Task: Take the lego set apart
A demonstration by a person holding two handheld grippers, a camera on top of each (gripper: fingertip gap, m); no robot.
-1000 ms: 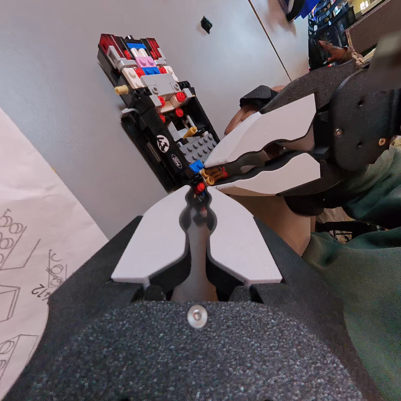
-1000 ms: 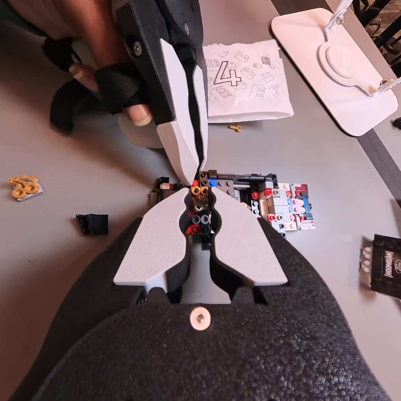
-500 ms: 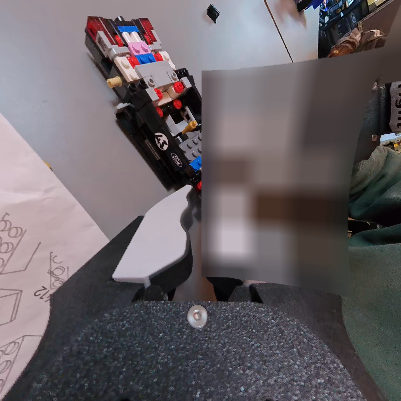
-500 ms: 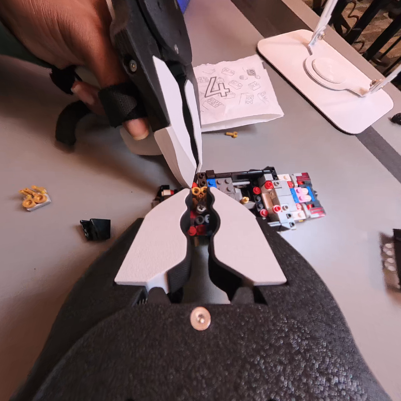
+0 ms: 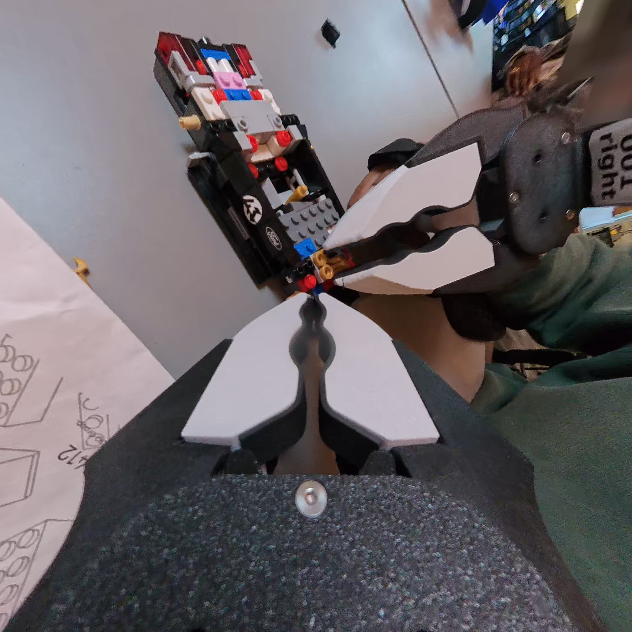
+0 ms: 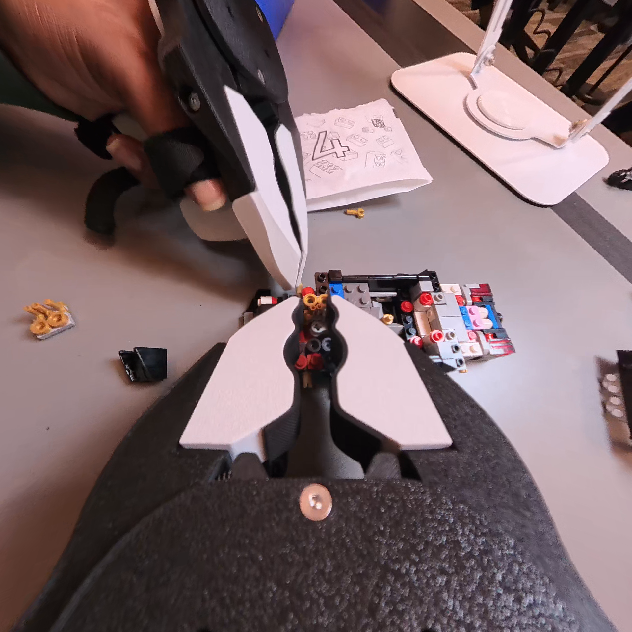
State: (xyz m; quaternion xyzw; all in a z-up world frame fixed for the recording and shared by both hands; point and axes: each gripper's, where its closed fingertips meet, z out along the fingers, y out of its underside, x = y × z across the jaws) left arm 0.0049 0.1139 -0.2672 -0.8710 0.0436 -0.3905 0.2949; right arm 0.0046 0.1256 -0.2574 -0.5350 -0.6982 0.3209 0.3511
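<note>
lego set [image 6: 424,318]: black, grey, red, blue, pink; table [image 6: 171,410]: grey

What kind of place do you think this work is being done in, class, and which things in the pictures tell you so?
Probably an indoor work or hobby room, at a grey table. A half-dismantled lego set and loose parts lie on it beside a printed paper bag and a white stand base. Dark chair legs stand behind.

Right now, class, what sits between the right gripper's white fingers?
Between the right gripper fingers: a small brick cluster with gold, red and dark grey round studs. Its underside and any joint to the black car model are hidden.
</note>
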